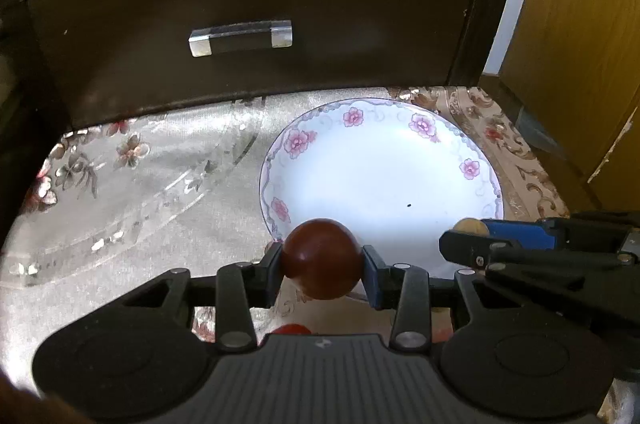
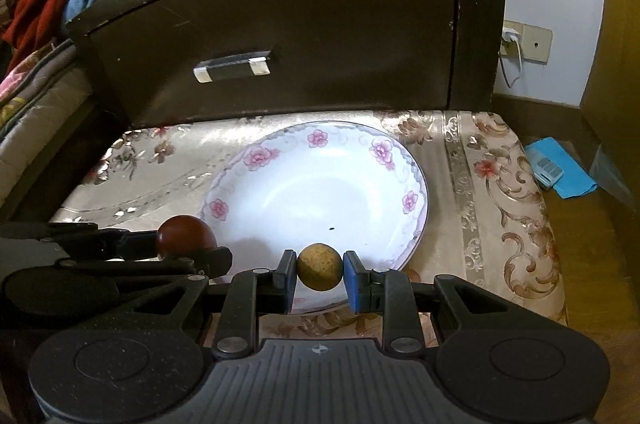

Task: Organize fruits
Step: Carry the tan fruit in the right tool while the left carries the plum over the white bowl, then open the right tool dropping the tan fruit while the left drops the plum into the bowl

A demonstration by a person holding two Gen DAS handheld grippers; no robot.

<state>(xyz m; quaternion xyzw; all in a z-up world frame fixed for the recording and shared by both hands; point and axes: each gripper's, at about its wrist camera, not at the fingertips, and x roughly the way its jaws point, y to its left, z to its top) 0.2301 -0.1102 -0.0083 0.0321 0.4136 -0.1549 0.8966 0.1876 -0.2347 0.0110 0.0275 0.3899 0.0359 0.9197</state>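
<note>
The left gripper grips a dark red fruit between its jaws, above the near rim of the flowered plate. Just beside it, the right gripper clamps a small tan fruit over the plate's near edge. The plate sits on a floral cloth before a dark drawer front.

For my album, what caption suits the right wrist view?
Right gripper holds a tan fruit over a flowered plate.
</note>
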